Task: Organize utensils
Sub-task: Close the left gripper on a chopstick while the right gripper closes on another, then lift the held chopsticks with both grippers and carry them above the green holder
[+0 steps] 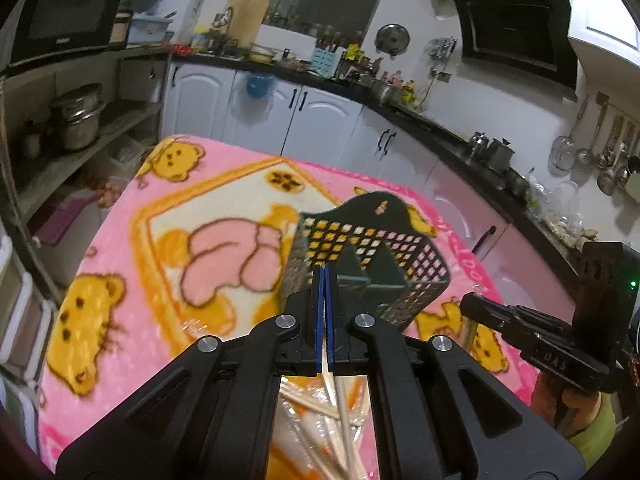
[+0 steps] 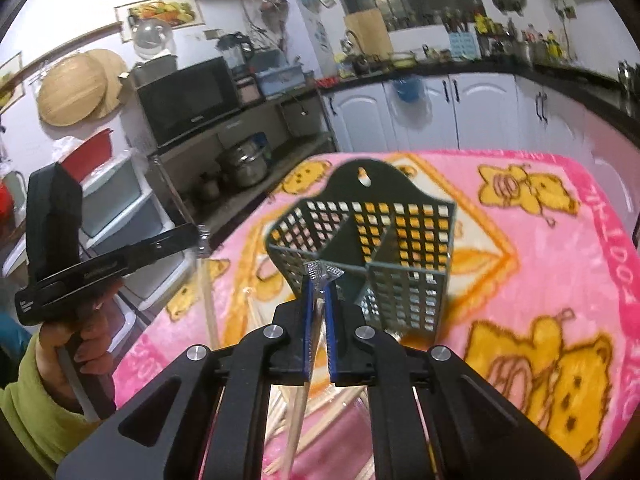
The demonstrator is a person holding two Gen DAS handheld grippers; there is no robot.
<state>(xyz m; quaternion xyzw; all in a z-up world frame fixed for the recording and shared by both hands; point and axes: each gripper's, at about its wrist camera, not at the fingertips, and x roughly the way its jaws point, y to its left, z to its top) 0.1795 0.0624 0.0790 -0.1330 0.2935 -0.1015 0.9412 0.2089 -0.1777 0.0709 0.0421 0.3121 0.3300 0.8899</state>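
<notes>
- The tabletop (image 1: 120, 248) fills the lower middle of both views under a pink blanket printed with yellow bears; kitchen cupboards and a dark counter run across the upper part of each frame.
- A dark mesh holder (image 2: 376, 248), split into compartments, stands upright near the centre of the right wrist view; in the left wrist view it sits centre-right (image 1: 368, 264). No utensil shows inside it.
- The left tongs (image 1: 324, 276) are together at the centre of the left wrist view, clamped on a thin wrapped chopstick (image 1: 346, 420) whose shaft trails down toward the bottom of the frame. The holder's near rim lies just ahead of the tips and a little to the right.
- The right tongs (image 2: 319, 286) are nearly together, clamped on another wrapped chopstick (image 2: 298, 420). Its crinkled wrapper end pokes out just beyond the tips and its long axis runs back down along the tongs.
- The holder's near left compartment lies straight ahead of the right tongs, seemingly closer than to the left ones, so the right hand looks better placed to drop first.
- Each stick would need tipping toward upright over an opening before it is let go.
- More loose chopsticks (image 2: 320, 412) lie on the blanket at bottom centre, under the tongs.
</notes>
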